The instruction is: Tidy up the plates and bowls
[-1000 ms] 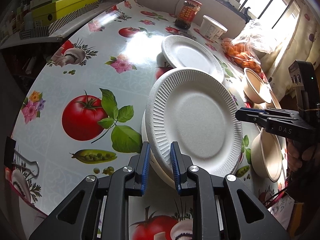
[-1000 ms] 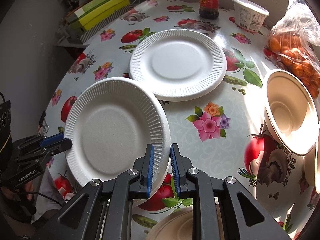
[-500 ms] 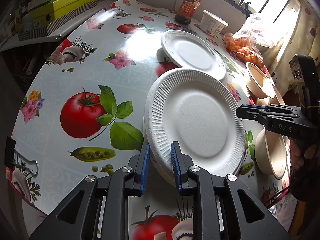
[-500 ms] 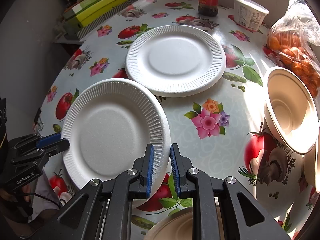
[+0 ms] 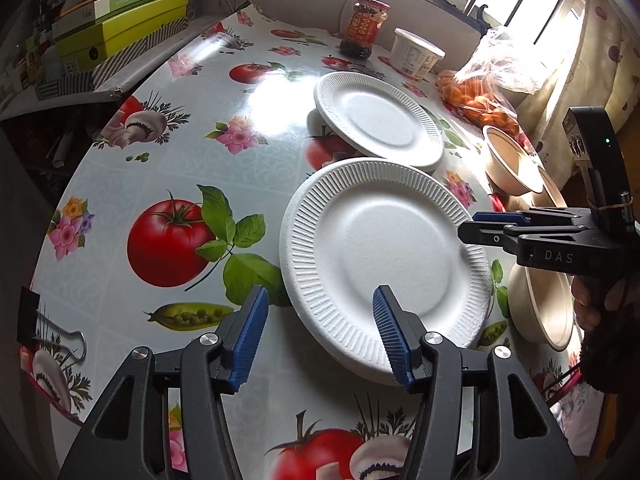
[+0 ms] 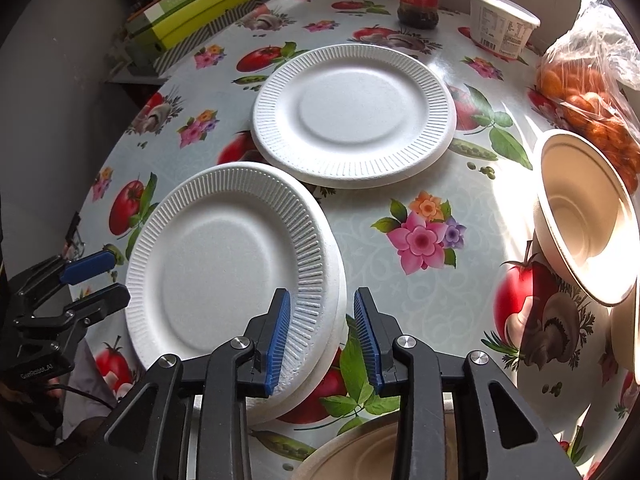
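Note:
A white foam plate point(image 5: 384, 252) lies on top of another near plate, forming a small stack point(image 6: 224, 276) on the table. My left gripper point(image 5: 320, 332) is open, its fingers on either side of the stack's near rim. My right gripper point(image 6: 322, 332) is open around the stack's opposite rim. A second white plate stack point(image 5: 380, 124) point(image 6: 352, 112) lies farther back. Beige bowls point(image 5: 508, 160) point(image 6: 584, 212) stand on the right side, and another beige bowl point(image 5: 544, 308) point(image 6: 360, 456) sits below the right gripper.
A fruit-print tablecloth point(image 5: 168, 184) covers the table. A red sauce jar point(image 5: 364, 32), a white tub point(image 5: 416, 56) and a bag of oranges point(image 5: 476, 96) stand at the back. Green boxes point(image 5: 116, 28) lie on a shelf at the left. A binder clip point(image 5: 40, 328) grips the table's edge.
Both grippers have opened and let go of the top plate, which has dropped flat onto the plate beneath it.

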The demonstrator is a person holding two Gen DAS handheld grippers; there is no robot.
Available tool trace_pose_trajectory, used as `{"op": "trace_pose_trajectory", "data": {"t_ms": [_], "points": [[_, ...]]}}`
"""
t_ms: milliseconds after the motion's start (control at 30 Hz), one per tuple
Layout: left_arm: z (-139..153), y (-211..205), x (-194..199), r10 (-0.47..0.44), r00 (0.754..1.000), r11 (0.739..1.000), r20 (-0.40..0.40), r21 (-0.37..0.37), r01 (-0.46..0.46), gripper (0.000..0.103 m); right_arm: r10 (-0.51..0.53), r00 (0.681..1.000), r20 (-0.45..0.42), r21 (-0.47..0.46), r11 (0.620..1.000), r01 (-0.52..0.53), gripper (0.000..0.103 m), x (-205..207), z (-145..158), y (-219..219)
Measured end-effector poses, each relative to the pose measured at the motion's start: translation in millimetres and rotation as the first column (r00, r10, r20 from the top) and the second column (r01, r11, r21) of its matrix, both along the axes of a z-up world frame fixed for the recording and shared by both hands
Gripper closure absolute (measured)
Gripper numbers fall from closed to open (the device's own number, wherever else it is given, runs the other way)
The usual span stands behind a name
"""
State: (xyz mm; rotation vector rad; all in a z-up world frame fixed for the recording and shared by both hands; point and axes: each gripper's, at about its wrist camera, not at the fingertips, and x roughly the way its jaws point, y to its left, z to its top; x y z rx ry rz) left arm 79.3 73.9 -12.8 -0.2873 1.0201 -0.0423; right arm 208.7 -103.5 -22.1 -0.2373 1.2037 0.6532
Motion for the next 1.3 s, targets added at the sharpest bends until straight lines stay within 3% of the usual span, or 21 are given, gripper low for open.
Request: {"op": "trace_pose_trajectory", "data": {"t_ms": [100, 467, 1300], "points": [[-1.4, 4.8, -0.4, 0.018, 1.0, 1.0, -0.011, -0.013, -0.018, 0.048, -0.002, 1.0, -0.007, 0.004, 1.0, 0.002, 0.068, 0.4, -0.6, 0.2], [-20.6, 10.6, 0.6, 0.023, 0.996, 0.984, -0.084, -0.173, -0.037, 0.048, 0.021, 0.998, -0.052, 0.026, 0.999, -0.02, 0.069, -2.8, -4.6, 10.3], [-20.0, 69.3, 15.4, 0.155, 0.985, 0.979, -0.078, -0.124, -0.164, 0.048, 0.063, 0.996, -0.069, 0.052, 0.997, -0.059, 0.069, 11.3, -3.8, 76.2]]}}
